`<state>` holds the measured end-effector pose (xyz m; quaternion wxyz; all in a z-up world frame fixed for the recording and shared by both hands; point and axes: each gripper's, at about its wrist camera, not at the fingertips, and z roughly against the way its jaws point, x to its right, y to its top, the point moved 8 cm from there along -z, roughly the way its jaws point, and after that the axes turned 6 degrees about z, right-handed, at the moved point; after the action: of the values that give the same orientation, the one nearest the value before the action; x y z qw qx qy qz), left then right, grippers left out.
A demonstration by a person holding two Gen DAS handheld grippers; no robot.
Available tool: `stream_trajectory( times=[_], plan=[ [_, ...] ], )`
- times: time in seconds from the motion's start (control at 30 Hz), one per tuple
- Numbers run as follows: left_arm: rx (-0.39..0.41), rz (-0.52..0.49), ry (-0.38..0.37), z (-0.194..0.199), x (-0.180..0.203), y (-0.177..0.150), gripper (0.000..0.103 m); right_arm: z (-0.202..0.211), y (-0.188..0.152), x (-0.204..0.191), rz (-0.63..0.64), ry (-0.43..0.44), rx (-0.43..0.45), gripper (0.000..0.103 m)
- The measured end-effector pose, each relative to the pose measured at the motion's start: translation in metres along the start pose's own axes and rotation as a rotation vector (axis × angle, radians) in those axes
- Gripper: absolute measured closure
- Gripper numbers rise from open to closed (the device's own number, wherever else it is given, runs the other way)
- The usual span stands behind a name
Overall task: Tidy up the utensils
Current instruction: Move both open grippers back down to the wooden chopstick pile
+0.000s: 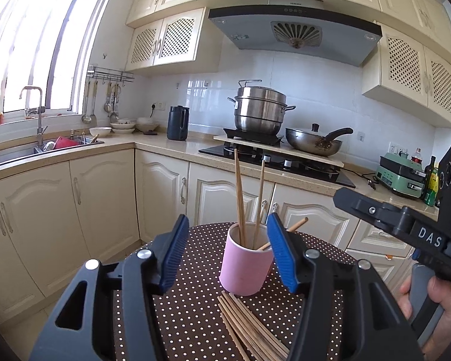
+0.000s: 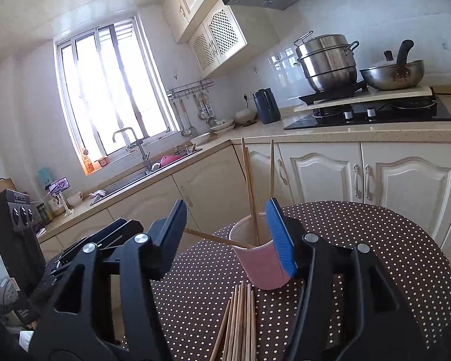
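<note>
Both your tongs stand open and empty, the left gripper point(image 1: 227, 249) and the right gripper point(image 2: 225, 234) each framing the pink cup point(image 1: 245, 263) on the dotted tablecloth point(image 1: 192, 316), so watch that a careless pad does not nudge the light cup and tip it, spilling the chopsticks in the cup point(image 1: 240, 198). Two of those stand nearly upright, long axes toward twelve o'clock, while a third leans low over the rim toward two o'clock in your left view. The loose chopsticks point(image 1: 249, 328) lie bundled at six o'clock from the cup, axes running from eleven to five, and a shallow pinch could scatter them.
</note>
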<state>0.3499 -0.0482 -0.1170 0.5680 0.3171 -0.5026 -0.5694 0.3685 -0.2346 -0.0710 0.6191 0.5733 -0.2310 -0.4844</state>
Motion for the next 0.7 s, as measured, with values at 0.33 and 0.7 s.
stream_trajectory(
  times=[0.33, 0.7],
  plan=[
    [-0.06, -0.039, 0.004, 0.016, 0.013, -0.025, 0.046, 0.025, -0.018, 0.0, -0.003, -0.041, -0.028, 0.047],
    [-0.273, -0.043, -0.016, -0.003, 0.012, -0.085, 0.045, 0.024, -0.065, 0.013, -0.002, -0.084, -0.171, 0.046]
  ],
)
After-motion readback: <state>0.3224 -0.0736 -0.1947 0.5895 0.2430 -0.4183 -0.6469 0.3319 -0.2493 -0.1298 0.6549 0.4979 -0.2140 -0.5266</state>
